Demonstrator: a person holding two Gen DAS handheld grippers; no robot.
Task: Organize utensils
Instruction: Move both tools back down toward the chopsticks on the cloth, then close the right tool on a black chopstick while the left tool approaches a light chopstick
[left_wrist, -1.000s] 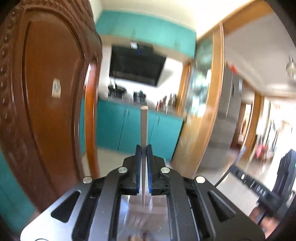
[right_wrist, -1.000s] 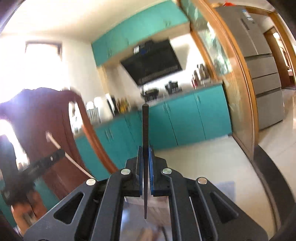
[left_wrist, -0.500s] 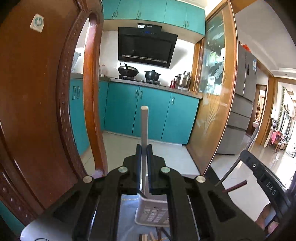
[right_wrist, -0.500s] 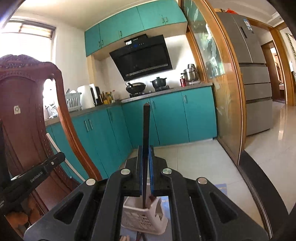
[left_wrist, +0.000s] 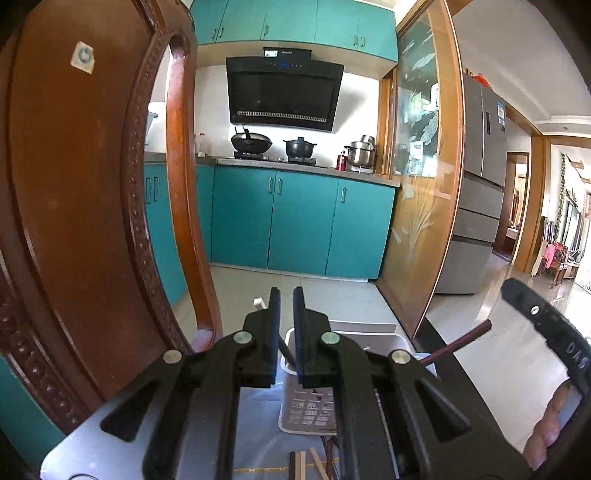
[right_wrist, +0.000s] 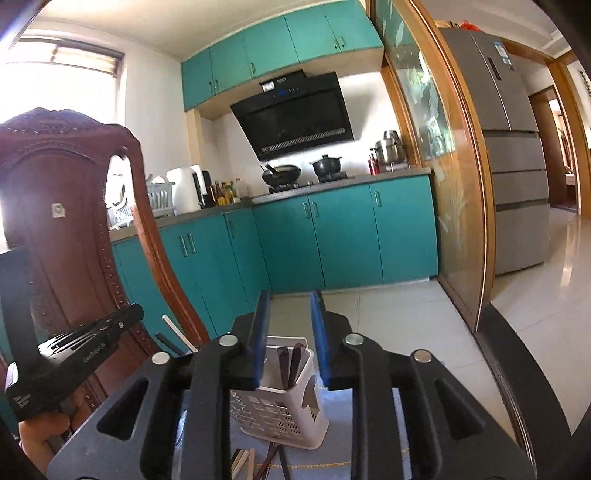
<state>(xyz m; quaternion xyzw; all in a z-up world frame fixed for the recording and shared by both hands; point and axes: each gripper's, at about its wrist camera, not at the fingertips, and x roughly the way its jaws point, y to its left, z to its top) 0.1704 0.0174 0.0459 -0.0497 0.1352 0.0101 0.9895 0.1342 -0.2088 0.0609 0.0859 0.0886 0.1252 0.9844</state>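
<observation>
Released from the right gripper (right_wrist: 290, 332), jaws opening, the dark chopstick (right_wrist: 283, 363) stands in the basket (right_wrist: 280, 417); left gripper (left_wrist: 285, 325) closed.

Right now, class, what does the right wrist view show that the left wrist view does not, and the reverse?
Only the right wrist view shows a bright window, condiment bottles and the carved top of the wooden chair. Only the left wrist view shows a far room with hanging clothes. Both show the range hood, wok, black pot, refrigerator, white utensil basket and loose chopsticks lying before it.
</observation>
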